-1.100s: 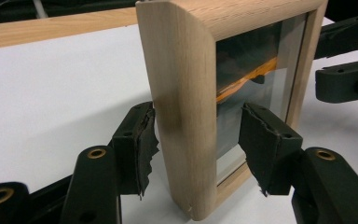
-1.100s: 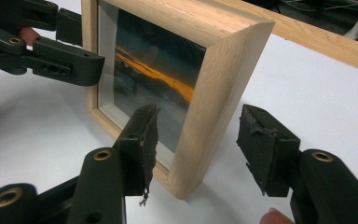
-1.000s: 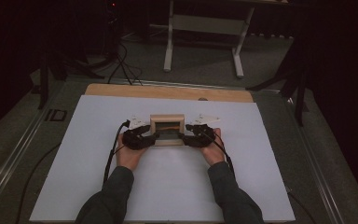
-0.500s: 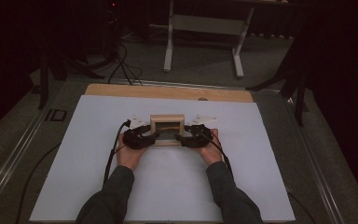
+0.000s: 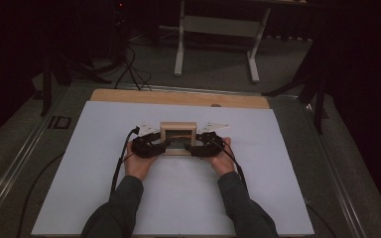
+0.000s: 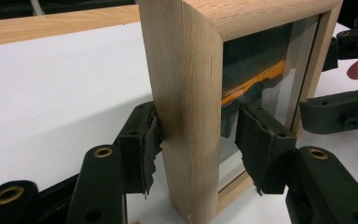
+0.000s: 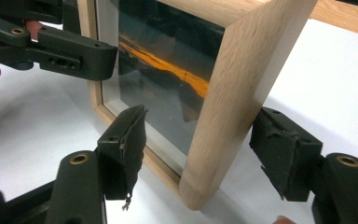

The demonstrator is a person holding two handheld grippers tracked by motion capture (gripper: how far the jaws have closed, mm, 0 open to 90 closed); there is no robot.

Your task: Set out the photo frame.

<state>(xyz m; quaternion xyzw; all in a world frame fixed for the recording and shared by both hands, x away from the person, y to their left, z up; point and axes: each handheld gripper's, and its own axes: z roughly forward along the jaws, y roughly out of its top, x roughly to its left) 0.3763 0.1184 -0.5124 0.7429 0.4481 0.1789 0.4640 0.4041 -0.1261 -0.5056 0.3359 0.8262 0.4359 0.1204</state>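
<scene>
Wooden frame (image 5: pixel 178 130) stands upright on the paper sheet (image 5: pixel 104 134), which lies on the table (image 5: pixel 129 95). Left gripper (image 5: pixel 161 147) sits at the frame's left end, right gripper (image 5: pixel 190 148) at its right end, frame between them. In the left gripper view the frame's side post (image 6: pixel 186 116) stands between that gripper's two jaws: one pad (image 6: pixel 145 140) against the post's outer face, the other pad (image 6: pixel 261 140) in front of the glass pane (image 6: pixel 265 79). In the right gripper view the opposite post (image 7: pixel 233 107) is between its jaws, both pads just clear of it. Each gripper lies beyond the frame from the other. Table's bare edge runs behind the frame, past the sheet.
</scene>
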